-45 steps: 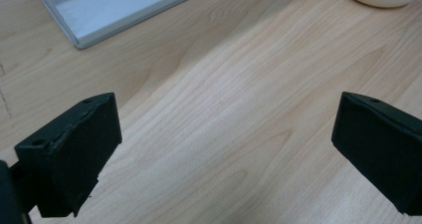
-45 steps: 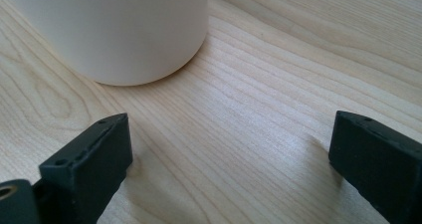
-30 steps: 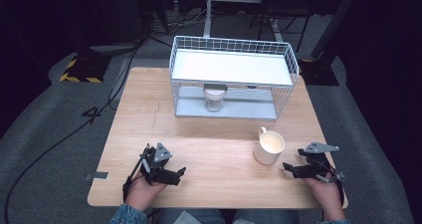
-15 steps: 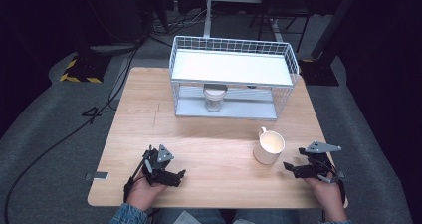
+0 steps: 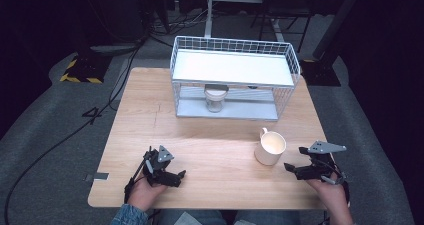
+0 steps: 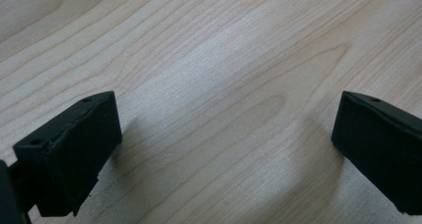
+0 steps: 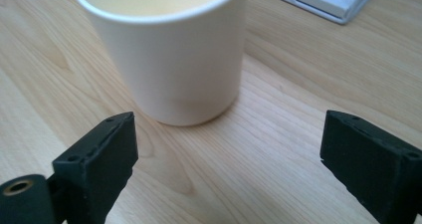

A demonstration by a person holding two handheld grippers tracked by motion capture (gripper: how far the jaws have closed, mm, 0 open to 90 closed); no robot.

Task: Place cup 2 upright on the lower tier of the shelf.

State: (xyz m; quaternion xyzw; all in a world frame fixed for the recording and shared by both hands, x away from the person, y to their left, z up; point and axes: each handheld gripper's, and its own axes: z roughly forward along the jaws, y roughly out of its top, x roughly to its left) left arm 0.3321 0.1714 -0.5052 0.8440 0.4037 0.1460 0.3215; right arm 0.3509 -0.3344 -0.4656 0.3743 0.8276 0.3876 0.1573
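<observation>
A cream mug [image 5: 270, 147] stands upright on the wooden table [image 5: 210, 140], right of centre, handle toward the back. In the right gripper view the mug [image 7: 169, 50] sits just ahead of the open jaws, untouched. My right gripper [image 5: 289, 168] rests near the table's right front edge, pointing left at the mug, open and empty. My left gripper [image 5: 181, 176] lies at the front left, open, with bare wood between its jaws [image 6: 224, 134]. A small glass jar [image 5: 215, 99] with a pale lid stands on the lower shelf of the white wire rack [image 5: 235, 80].
The wire rack takes up the back middle of the table, with a white top shelf. Its base corner [image 7: 328, 0] shows behind the mug in the right gripper view. Dark floor, cables and a stand surround the table.
</observation>
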